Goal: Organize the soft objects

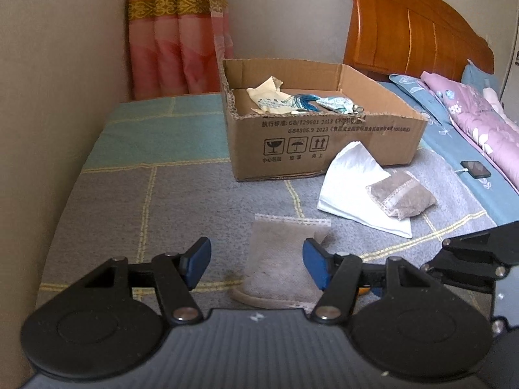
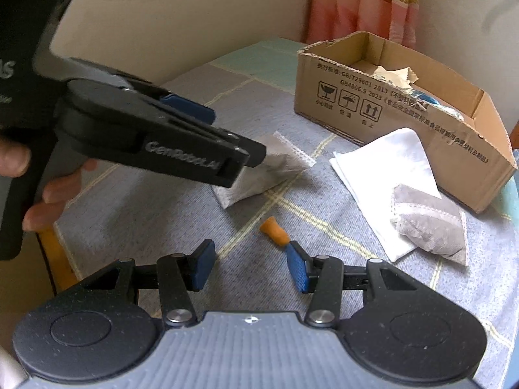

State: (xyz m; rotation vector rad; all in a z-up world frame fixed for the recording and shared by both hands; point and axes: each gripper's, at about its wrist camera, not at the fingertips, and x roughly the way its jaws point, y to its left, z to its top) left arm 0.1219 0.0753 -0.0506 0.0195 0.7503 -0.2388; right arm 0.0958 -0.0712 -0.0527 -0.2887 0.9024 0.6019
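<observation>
Grey checked bedspread (image 1: 194, 194) carried the work. My left gripper (image 1: 256, 264) held its jaws open astride a flat grey fabric sachet (image 1: 279, 259); right gripper (image 2: 248, 267) open, empty. Risk: closing would pinch bedspread, missing the open brown cardboard box (image 1: 324, 142).

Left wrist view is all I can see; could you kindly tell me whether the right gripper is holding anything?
Observer: No; the right gripper is open, nothing between its blue pads.
Operator: Is anything lying near it?
Observer: A small orange cone-shaped piece lies on the grey checked bedcover just beyond its right finger.
Operator: How does my left gripper look from the side?
Observer: The left gripper points down at the flat grey fabric pouch, its near finger hiding part of it.
</observation>
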